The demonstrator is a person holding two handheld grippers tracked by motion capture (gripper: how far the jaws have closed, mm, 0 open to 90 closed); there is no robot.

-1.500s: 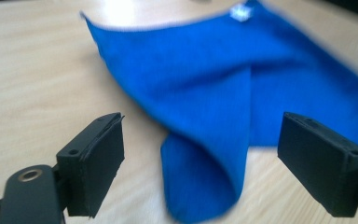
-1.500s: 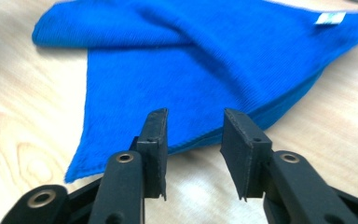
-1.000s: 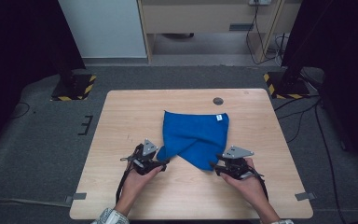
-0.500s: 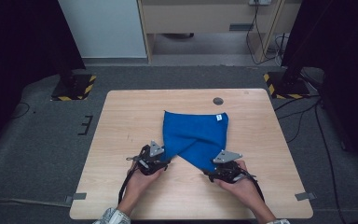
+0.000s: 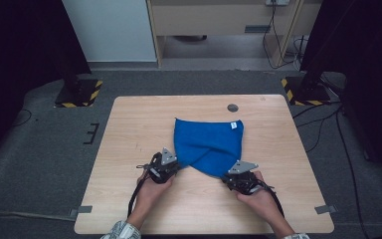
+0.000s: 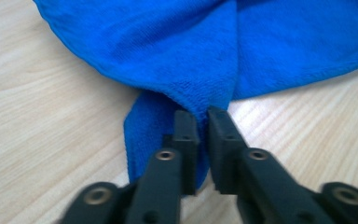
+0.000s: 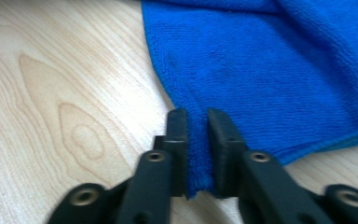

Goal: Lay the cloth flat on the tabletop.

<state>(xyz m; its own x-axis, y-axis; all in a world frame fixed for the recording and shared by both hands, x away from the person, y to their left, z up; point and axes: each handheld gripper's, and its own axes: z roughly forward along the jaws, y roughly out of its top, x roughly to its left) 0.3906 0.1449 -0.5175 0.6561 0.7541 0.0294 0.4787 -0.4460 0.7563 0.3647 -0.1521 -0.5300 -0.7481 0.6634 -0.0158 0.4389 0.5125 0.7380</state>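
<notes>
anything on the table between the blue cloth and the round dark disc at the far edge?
Nothing: in the high view, bare wood separates the blue cloth from the dark disc.

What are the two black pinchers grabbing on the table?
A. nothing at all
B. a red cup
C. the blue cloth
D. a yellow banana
C: the left gripper and the right gripper have just closed, and each pinches a near corner of the blue cloth between its jaws on the wooden table.
</notes>
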